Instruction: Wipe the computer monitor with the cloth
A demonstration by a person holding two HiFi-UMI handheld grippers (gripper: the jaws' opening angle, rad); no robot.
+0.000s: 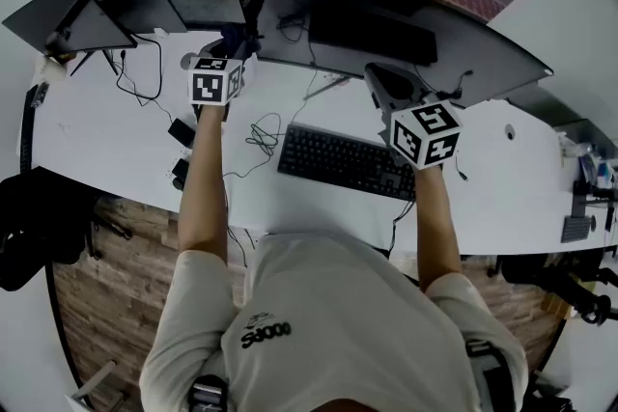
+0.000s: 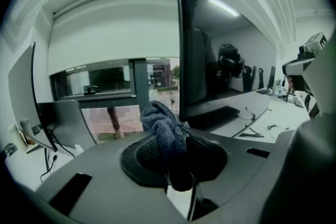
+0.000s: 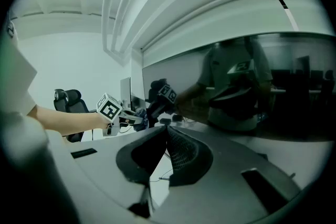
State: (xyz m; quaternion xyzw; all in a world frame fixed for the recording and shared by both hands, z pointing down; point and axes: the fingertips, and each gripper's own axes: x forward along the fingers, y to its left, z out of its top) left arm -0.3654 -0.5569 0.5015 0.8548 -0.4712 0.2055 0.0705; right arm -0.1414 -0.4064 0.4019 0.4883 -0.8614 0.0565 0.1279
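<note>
The dark cloth (image 2: pixel 161 122) is pinched between the 2 jaws of the left gripper (image 2: pixel 176 162), just beside the left edge of the wide monitor (image 1: pixel 415 34). The right gripper (image 3: pixel 167 132) is clenched on nothing, close before the screen, past the keyboard (image 1: pixel 343 161) on the white desk (image 1: pixel 116 140).

Left gripper view: the lower end of the cloth (image 2: pixel 164 131) is hidden between the closed jaws of the left gripper (image 2: pixel 176 160). Head view: the marker cube of the right gripper (image 1: pixel 384 84) covers the right corner of the keyboard (image 1: pixel 333 157). Right gripper view: the monitor (image 3: pixel 252 86) runs off the right edge.
</note>
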